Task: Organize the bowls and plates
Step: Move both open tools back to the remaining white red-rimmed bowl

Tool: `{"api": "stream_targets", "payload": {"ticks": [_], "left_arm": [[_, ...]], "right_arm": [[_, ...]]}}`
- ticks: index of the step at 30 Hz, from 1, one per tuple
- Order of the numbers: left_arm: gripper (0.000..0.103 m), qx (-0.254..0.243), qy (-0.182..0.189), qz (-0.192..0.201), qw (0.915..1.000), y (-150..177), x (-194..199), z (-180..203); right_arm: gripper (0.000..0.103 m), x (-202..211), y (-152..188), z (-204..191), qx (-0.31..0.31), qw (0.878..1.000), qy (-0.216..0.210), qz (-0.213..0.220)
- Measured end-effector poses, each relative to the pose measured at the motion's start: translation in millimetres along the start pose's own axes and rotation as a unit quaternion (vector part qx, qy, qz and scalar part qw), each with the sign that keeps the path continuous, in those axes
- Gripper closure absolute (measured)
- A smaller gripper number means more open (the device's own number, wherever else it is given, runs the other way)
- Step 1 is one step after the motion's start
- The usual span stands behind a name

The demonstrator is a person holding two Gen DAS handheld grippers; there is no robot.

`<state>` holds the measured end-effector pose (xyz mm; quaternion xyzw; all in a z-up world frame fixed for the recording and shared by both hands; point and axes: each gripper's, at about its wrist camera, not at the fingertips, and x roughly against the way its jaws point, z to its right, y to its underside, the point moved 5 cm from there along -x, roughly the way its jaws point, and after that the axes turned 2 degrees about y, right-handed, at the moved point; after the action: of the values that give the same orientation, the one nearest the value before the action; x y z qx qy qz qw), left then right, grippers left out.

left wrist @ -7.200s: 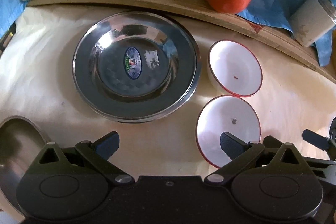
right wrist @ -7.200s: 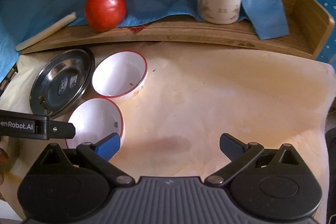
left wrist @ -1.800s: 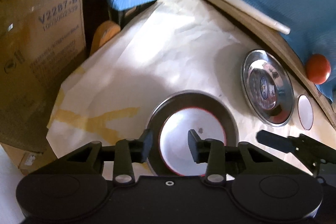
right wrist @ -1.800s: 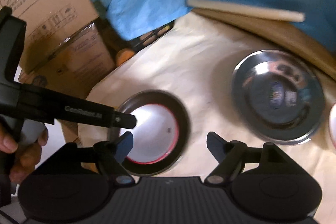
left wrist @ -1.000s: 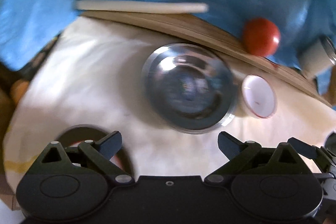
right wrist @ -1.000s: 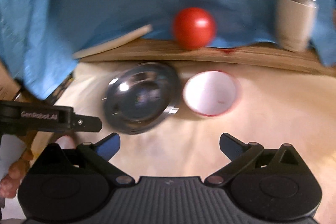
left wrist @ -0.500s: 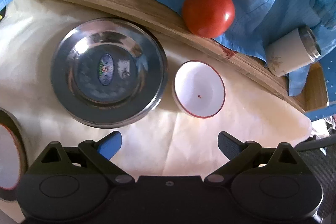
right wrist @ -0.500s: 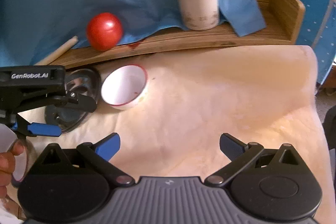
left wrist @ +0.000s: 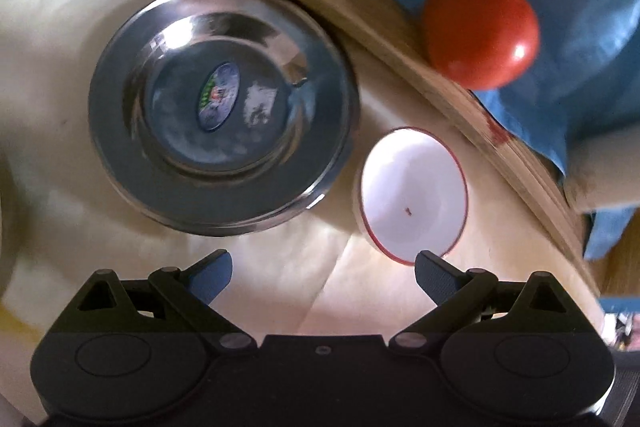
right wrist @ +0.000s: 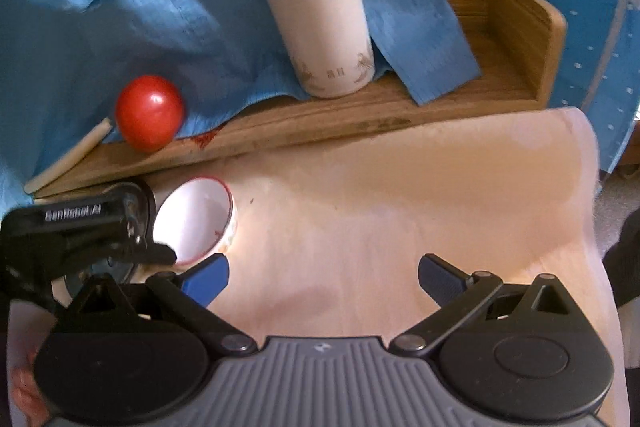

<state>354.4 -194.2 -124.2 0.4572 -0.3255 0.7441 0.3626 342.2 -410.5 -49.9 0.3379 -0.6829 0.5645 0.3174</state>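
Note:
A steel plate with a sticker in its middle lies on the cream-covered table. To its right sits a white bowl with a red rim. My left gripper is open and empty, its right fingertip just in front of the bowl's near rim. In the right wrist view the same bowl shows at the left, partly behind the left gripper's body. My right gripper is open over bare table, holding nothing. The plate is mostly hidden in that view.
A wooden tray runs along the back with a red tomato, a cream insulated cup, a pale stick and blue cloth. The table's right edge is close.
The left gripper has moved forward and down toward the white bowl, which now appears larger and near its right finger. The right gripper has edged closer too.

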Motion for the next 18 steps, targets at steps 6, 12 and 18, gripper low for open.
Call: {"api": "stream_targets", "payload": {"ticks": [6,12,18], "left_arm": [[0.005,0.042,0.003,0.000,0.9991,-4,-4,-13],[0.008,0.063,0.015,0.002,0.9979,-5,-3,-24],[0.022,0.080,0.030,0.013,0.9963,-4,0,-31]], "right_arm": [[0.000,-22,-28,-11,0.016,1.000,-0.020,-0.008],[0.000,-45,-38,-27,0.039,0.998,-0.029,-0.026],[0.001,-67,-34,-34,0.045,0.997,-0.029,-0.048]]}}
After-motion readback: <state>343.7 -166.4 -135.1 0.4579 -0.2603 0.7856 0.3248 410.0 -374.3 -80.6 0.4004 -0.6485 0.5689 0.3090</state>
